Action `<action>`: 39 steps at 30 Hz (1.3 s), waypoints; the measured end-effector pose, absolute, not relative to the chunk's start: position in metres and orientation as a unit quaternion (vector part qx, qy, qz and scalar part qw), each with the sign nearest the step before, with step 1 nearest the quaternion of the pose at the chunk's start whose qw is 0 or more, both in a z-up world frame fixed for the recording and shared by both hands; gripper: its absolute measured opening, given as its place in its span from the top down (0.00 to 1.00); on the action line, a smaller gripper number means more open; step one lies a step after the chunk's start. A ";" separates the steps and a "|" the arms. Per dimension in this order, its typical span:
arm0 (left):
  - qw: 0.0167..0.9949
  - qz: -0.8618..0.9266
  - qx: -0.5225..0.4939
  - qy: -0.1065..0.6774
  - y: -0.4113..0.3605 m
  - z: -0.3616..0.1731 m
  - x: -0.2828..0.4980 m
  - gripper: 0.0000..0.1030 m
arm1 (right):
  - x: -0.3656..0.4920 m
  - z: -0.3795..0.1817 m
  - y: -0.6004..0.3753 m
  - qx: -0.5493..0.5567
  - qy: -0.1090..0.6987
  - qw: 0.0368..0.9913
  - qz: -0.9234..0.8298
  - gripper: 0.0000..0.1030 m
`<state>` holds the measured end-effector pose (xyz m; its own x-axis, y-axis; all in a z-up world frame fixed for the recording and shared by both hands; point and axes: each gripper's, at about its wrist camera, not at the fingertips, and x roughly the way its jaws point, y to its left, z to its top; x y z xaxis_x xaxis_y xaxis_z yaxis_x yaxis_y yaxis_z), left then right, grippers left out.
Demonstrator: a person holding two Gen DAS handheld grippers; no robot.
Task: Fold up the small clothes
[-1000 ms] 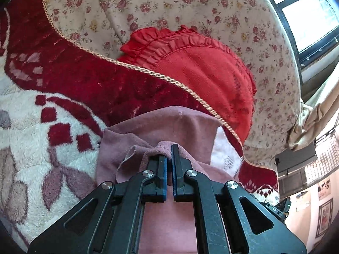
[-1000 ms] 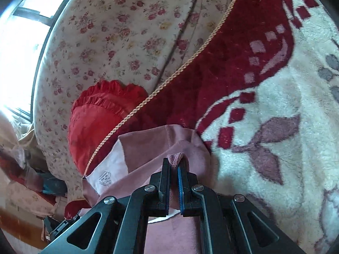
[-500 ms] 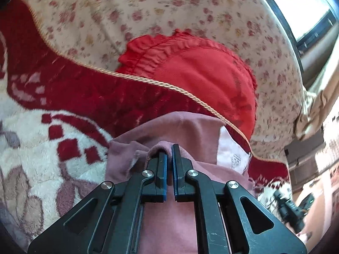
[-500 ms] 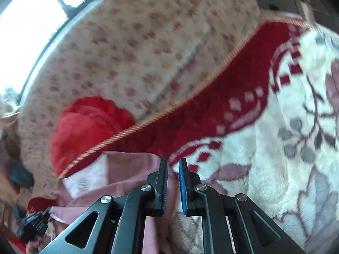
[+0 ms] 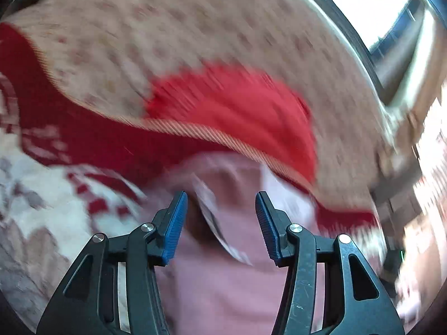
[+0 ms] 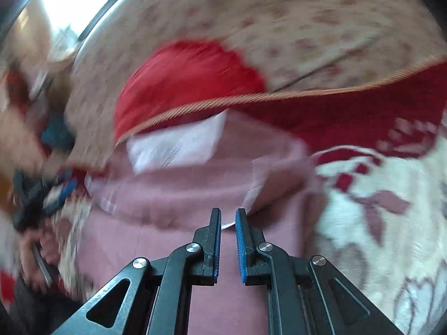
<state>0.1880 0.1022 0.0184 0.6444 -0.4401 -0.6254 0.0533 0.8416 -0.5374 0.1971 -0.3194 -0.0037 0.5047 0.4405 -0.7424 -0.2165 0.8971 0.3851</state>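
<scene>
The frames are blurred, so fine detail cannot be read. A dusty-pink garment (image 5: pixel 223 287) is seen lying on a red-and-cream patterned blanket (image 5: pixel 42 217), near its gold-corded edge, with a white patch (image 6: pixel 176 145) of the garment at the side toward that edge. A white label (image 5: pixel 215 223) is seen on the pink cloth in the left wrist view. Beyond the blanket's edge a red frilled cushion (image 5: pixel 240 111) is seen resting on a floral bedcover (image 5: pixel 145 44).

The left tongs (image 5: pixel 219 223) are held above the garment with the jaws apart and opening; the cloth is seen below the gap, and the blue pads (image 5: pixel 174 229) are not pressed on it. The right tongs (image 6: pixel 228 240) are held over the same garment with the jaws nearly together, a narrow gap being left; nothing is gripped between them.
</scene>
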 end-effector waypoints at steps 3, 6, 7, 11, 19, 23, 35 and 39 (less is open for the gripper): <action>0.841 -0.185 -0.162 0.481 0.059 -0.003 0.196 0.53 | 0.199 -0.016 -0.283 0.052 0.485 0.843 0.228 0.91; 0.836 -0.156 -0.039 0.525 0.021 -0.024 0.206 0.53 | 0.207 -0.035 -0.259 -0.013 0.512 0.834 0.203 0.91; 0.839 -0.152 -0.016 0.523 0.014 -0.026 0.209 0.53 | 0.210 -0.036 -0.255 -0.022 0.509 0.837 0.199 0.91; 0.863 -0.135 0.018 0.487 0.001 -0.018 0.232 0.53 | 0.231 -0.031 -0.254 0.005 0.485 0.856 0.179 0.91; 0.921 -0.094 -0.112 0.360 0.058 0.011 0.257 0.53 | 0.264 -0.008 -0.298 0.128 0.389 0.906 0.109 0.91; 0.919 -0.082 -0.171 0.345 0.083 0.023 0.244 0.53 | 0.252 0.009 -0.327 0.147 0.362 0.917 0.082 0.91; 0.873 -0.044 -0.153 0.462 0.074 -0.017 0.252 0.53 | 0.241 -0.003 -0.361 0.175 0.387 0.904 0.040 0.91; 0.855 -0.053 -0.214 0.469 0.091 -0.030 0.256 0.53 | 0.264 -0.018 -0.332 0.162 0.416 0.889 0.100 0.91</action>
<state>0.2560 0.0912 -0.0304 0.5552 -0.2920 -0.7788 -0.1101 0.9023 -0.4167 0.2640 -0.3323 -0.0181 0.6335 0.3116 -0.7082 -0.0426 0.9280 0.3702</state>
